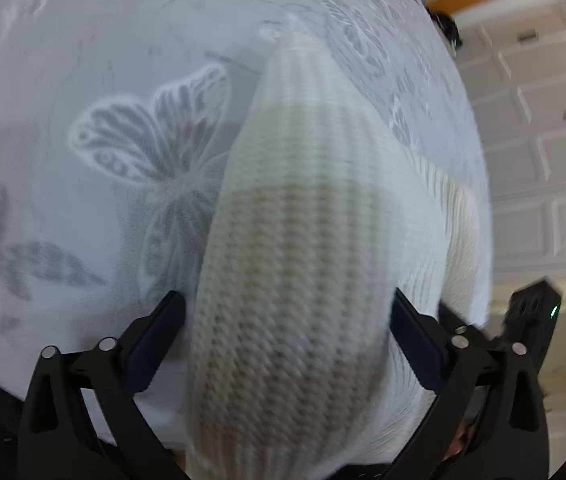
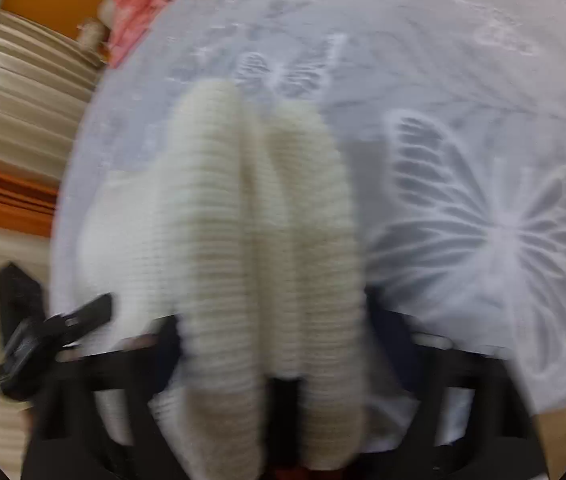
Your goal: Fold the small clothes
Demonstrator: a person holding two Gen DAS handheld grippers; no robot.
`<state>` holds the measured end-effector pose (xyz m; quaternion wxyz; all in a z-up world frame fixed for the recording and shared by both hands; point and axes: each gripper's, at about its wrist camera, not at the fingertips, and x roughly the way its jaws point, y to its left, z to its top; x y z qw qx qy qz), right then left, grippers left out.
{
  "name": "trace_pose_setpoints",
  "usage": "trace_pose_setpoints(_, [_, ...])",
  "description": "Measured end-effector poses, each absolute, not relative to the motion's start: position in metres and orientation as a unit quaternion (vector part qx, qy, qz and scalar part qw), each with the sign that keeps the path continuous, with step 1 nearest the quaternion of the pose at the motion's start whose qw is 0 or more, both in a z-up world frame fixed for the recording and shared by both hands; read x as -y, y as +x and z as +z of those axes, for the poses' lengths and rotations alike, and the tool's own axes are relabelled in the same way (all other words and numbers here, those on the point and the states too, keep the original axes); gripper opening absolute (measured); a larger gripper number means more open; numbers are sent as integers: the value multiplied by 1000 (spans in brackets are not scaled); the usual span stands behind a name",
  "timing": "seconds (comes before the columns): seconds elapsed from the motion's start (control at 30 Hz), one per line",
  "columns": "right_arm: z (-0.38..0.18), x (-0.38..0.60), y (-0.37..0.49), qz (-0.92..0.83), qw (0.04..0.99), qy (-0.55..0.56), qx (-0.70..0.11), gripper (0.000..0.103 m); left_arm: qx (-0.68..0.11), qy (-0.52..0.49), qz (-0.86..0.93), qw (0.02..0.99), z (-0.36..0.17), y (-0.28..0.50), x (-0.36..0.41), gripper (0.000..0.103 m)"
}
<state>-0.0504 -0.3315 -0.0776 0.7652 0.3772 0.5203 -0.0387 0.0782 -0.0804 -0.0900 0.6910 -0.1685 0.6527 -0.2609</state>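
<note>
Fingers of the left gripper stand spread wide, one dark pad on each side of a small cream and beige banded knitted garment. The knit runs up between them and away from the camera as one long, bulging strip, narrowing to a pale ribbed end. A thin strip of background shows between the left-hand pad and the edge of the knit. On the other side the cloth reaches the pad, but the pads do not visibly squeeze it. A whiter, finely ribbed part of the garment spreads out to the right, lying on the counter. The counter is covered with a pale grey-blue cloth printed with large white and grey butterflies.

At the right edge of this view the black body of the right gripper shows just beside the garment, with a small green light on it. Beyond the counter's edge are off-white panelled tiles.

The right wrist view is heavily blurred. The garment shows there as two thick ribbed rolls side by side, filling the space between the right gripper's fingers. With the blur I cannot tell whether those pads pinch the knit or merely flank it. A flatter white part of the garment lies to the left on the butterfly cloth, near the black left gripper. A crumpled pink cloth lies at the counter's far edge, well apart from the garment.
</note>
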Motion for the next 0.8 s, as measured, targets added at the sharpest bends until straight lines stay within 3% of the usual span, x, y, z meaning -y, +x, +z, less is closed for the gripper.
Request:
trace_pose_setpoints(0.03, [-76,333,-51,-40,760,392,-518,43,-651,-180,-274,685,-88,79,81,83])
trace_pose_setpoints(0.07, [-71,330,-50,-44,763,385,-518,38,-655,-193,-287,671,-87,79,82,65])
trace_pose_setpoints(0.1, [-61,327,-50,-47,772,367,-516,37,-660,-201,-281,668,-83,78,81,54])
trace_pose_setpoints(0.17, [-39,322,-53,-40,786,362,-500,33,-653,-203,-287,671,-66,75,81,44])
trace_pose_setpoints(0.57, [143,313,-101,-31,889,288,-353,32,-526,-156,-393,738,129,13,106,44])
trace_pose_setpoints(0.8, [256,306,-156,-24,941,239,-237,33,-409,-120,-465,776,257,-14,106,45])
